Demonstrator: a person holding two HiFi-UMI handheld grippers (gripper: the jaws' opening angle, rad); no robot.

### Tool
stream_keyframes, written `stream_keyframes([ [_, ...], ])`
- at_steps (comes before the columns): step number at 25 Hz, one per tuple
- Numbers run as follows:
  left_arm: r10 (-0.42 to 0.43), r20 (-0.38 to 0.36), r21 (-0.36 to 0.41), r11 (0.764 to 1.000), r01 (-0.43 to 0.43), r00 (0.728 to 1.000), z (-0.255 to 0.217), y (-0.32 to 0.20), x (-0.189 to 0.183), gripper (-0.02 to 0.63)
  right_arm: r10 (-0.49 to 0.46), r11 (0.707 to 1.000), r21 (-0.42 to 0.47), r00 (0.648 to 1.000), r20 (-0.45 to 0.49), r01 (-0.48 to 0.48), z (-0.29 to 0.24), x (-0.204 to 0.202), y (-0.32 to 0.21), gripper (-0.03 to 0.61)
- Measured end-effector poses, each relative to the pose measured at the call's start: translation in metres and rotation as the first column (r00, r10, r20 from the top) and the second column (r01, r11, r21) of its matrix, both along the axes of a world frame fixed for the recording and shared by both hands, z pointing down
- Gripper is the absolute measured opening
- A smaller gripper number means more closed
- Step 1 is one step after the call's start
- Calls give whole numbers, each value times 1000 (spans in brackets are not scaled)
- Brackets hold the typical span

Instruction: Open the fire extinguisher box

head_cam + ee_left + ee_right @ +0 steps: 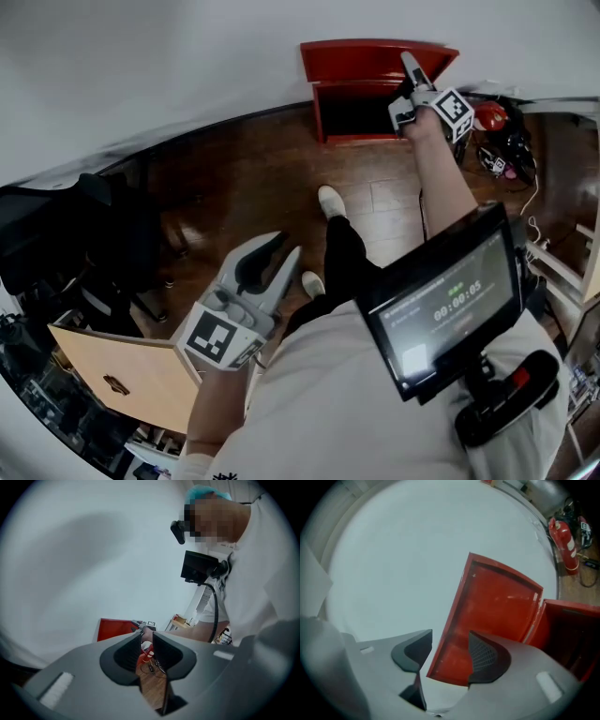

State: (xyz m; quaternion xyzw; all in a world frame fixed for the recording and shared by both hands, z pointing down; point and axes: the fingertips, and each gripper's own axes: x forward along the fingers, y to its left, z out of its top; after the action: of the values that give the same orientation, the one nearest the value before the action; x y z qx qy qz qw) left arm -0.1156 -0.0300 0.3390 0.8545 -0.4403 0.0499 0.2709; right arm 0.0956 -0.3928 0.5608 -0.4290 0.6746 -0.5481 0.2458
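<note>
The red fire extinguisher box (361, 112) stands on the wooden floor against the white wall, with its lid (375, 58) swung up. My right gripper (411, 67) reaches to the lid's right end. In the right gripper view the jaws (447, 651) stand wide apart, the lid's (497, 602) lower corner lies between them, and the left pad is clear of its edge. The box's dark inside (572, 630) shows at the right. My left gripper (274, 255) hangs in the air far from the box. Its jaws (146, 646) are a narrow gap apart with nothing between them.
A red fire extinguisher (489, 116) and a tangle of cables (511, 155) lie right of the box. A black chair (103, 234) and a pale wooden board (122, 375) stand at the left. The person's legs and white shoe (330, 202) are on the floor before the box.
</note>
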Motion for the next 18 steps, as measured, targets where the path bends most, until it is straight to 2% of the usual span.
stream_keyframes([
  [3,-4,-8,33,999,4,1000,-6,26,-8,75,0,999,39,998,-55,2,-15,1,22,224],
  [7,4,-4,93,996,-3,1000,-17,75,-14,75,-64,990,117,986,-154,83,-48,-10,89,219],
  [12,24,-18,191,981,-20,1000,-36,151,-34,75,-132,960,191,932,-336,205,-106,-32,197,202],
  [15,65,-29,227,972,-56,997,-42,187,-49,75,-156,947,209,916,-369,246,-135,-41,265,186],
  [18,60,-64,230,972,-44,996,-46,217,-64,75,-186,941,200,909,-372,274,-154,-44,331,167],
])
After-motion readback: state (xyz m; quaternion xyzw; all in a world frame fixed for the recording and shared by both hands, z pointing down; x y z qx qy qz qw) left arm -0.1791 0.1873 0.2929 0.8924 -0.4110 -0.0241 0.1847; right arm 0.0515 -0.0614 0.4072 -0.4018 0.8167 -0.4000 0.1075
